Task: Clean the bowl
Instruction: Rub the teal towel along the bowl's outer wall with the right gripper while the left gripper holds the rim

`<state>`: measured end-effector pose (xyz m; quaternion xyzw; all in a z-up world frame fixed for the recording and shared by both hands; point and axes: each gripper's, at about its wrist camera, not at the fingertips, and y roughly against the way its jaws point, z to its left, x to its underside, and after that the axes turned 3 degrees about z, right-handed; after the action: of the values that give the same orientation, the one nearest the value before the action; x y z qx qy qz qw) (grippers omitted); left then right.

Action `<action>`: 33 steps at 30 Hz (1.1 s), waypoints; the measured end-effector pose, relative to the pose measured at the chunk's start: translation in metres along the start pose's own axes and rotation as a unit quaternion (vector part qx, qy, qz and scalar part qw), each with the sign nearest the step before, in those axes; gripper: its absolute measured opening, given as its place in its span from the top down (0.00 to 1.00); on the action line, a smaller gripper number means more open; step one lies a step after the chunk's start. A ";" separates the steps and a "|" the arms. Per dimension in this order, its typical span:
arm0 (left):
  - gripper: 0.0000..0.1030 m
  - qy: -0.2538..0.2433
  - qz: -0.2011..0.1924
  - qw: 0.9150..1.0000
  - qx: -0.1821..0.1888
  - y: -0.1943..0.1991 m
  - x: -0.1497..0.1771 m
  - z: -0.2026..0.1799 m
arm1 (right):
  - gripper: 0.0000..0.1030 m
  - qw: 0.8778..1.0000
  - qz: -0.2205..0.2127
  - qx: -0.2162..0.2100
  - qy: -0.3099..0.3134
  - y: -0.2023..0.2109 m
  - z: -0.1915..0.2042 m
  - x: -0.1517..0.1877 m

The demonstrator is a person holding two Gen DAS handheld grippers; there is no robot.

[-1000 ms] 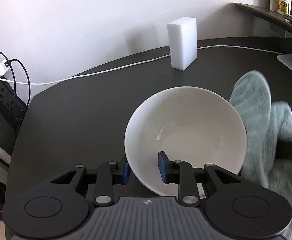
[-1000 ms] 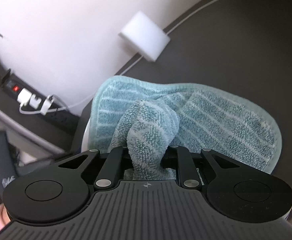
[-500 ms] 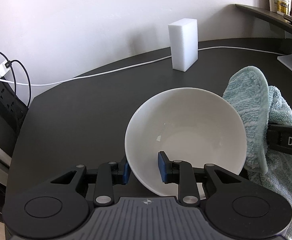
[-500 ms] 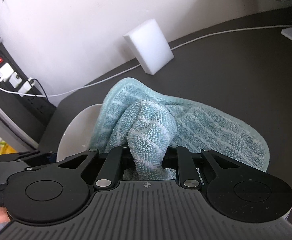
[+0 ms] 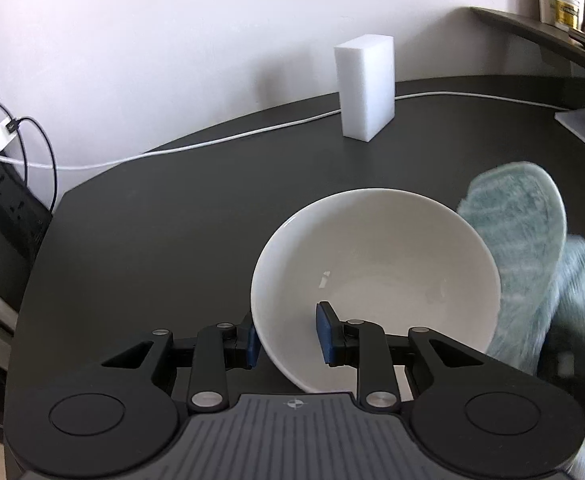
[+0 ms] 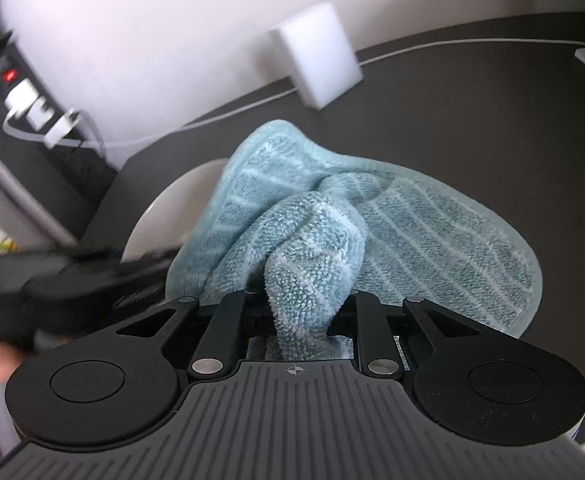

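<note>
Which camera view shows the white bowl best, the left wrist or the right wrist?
The left wrist view. It shows almost the whole bowl, its inside and most of its rim, with the left gripper clamped on the near rim. In the right wrist view only a blurred part of the bowl shows beside the cloth.

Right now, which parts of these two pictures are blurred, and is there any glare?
Left wrist view: the cloth at the right edge is smeared; bowl and sponge are sharp, with a small glint inside the bowl. Right wrist view: the left gripper and the background are smeared; the cloth near the lens is crisp.
</note>
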<state>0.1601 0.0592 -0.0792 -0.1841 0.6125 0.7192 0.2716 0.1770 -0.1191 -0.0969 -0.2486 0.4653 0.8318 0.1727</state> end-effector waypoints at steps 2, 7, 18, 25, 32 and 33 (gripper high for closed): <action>0.76 0.002 0.001 1.000 -0.002 0.001 0.001 0.001 | 0.80 1.000 0.001 -0.002 0.003 0.002 0.005 0.005; 0.69 -0.027 -0.002 0.999 -0.019 -0.003 -0.009 0.007 | 0.80 1.000 -0.002 0.003 0.013 -0.006 0.003 -0.007; 0.65 -0.126 -0.010 0.991 -0.043 -0.034 -0.039 0.002 | 0.80 0.997 -0.004 0.031 0.072 -0.022 0.009 -0.030; 0.71 -0.044 0.008 0.999 -0.027 -0.026 -0.026 0.009 | 0.80 0.997 -0.009 0.043 0.067 -0.023 0.010 -0.031; 0.72 -0.022 0.007 0.999 -0.029 -0.017 -0.017 -0.001 | 0.78 0.998 -0.005 0.028 0.061 -0.005 0.014 -0.005; 0.72 -0.023 0.007 0.999 -0.028 -0.017 -0.017 -0.001 | 0.78 0.998 -0.002 0.022 0.057 -0.003 0.015 -0.003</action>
<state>0.1835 0.0571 -0.0826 -0.1713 0.5866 0.7421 0.2754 0.1772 -0.1051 -0.0911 -0.2927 0.4920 0.8055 0.1530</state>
